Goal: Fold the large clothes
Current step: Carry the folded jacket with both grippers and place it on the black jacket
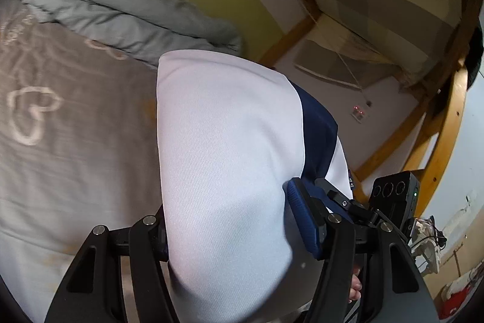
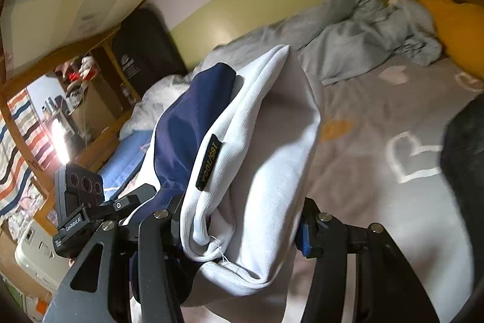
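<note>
The bed (image 1: 69, 141) with its grey heart-print sheet lies below and ahead of both hands, and the white and navy garment (image 1: 224, 147) hangs above it, bunched between them. The left gripper (image 1: 233, 235) is closed on a thick white bundle – the cloth fills its jaws. The right gripper (image 2: 242, 220) clamps the edge near the size label (image 2: 208, 162). Both hands seem equally near, so lowering the garment flat is probably next.

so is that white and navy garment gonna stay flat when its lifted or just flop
Likely flop: the white and navy garment bulges and sags between the left gripper and right gripper. Its thin ribbed knit suggests it's light. The bunched layers probably won't slide apart while clamped.
</note>
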`<state>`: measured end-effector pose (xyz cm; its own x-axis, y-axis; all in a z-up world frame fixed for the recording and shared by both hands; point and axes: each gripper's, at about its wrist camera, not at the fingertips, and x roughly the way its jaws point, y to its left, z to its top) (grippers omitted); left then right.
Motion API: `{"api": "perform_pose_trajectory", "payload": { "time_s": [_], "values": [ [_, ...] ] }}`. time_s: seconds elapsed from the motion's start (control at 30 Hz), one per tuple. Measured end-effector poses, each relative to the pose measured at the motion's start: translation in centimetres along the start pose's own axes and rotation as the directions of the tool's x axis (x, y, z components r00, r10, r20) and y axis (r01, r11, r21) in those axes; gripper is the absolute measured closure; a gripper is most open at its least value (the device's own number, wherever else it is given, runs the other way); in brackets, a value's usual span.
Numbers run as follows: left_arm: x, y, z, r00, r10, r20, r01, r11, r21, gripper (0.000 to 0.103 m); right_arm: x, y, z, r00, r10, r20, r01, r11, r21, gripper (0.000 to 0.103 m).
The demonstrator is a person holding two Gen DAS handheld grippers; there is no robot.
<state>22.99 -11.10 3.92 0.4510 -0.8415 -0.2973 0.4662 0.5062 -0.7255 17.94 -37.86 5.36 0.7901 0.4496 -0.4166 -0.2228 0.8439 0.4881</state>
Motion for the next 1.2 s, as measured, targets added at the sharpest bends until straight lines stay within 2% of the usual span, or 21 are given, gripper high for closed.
{"api": "perform_pose_trajectory", "payload": {
  "time_s": [0.13,0.3,0.47,0.6,0.77,0.93,1.13,1.2],
  "values": [
    [4.3,-4.8,-0.5,0.997,-0.072,-0.026,0.073,0.997,0.033,0.038,-5.2,-3.2,1.2,0.997,-0.046,0.062,0.045,0.999,0.016,0.052],
    [11.0,-11.4,-1.5,0.981,-0.181,-0.065,0.186,0.980,0.077,0.038,-12.8,-8.3,2.8,0.981,-0.129,0.142,0.126,0.991,0.034,0.051],
    [17.4,-15.4,-3.4,0.953,-0.283,-0.109,0.286,0.958,0.014,0.038,-18.6,-11.8,4.6,0.948,-0.251,0.196,0.248,0.968,0.038,0.051],
    [21.4,-17.1,-4.9,0.940,-0.317,-0.126,0.317,0.948,-0.028,0.038,-20.9,-14.2,5.7,0.924,-0.320,0.212,0.318,0.947,0.044,0.051],
    [24.9,-18.4,-7.1,0.956,-0.261,-0.134,0.259,0.965,-0.030,0.038,-21.7,-17.6,5.8,0.901,-0.381,0.210,0.375,0.924,0.069,0.050],
    [30.4,-16.0,-10.4,0.965,-0.161,-0.209,0.147,0.986,-0.081,0.038,-19.3,-23.4,4.1,0.880,-0.453,0.144,0.428,0.887,0.175,0.049],
    [33.6,-16.2,-12.6,0.970,-0.004,-0.242,0.019,0.998,0.056,0.038,-16.1,-30.4,1.5,0.864,-0.500,0.059,0.467,0.840,0.274,0.043],
    [34.2,-16.1,-13.0,0.970,0.010,-0.244,0.011,0.997,0.081,0.036,-15.5,-32.0,1.1,0.856,-0.515,0.036,0.483,0.824,0.297,0.041]
  ]
}}
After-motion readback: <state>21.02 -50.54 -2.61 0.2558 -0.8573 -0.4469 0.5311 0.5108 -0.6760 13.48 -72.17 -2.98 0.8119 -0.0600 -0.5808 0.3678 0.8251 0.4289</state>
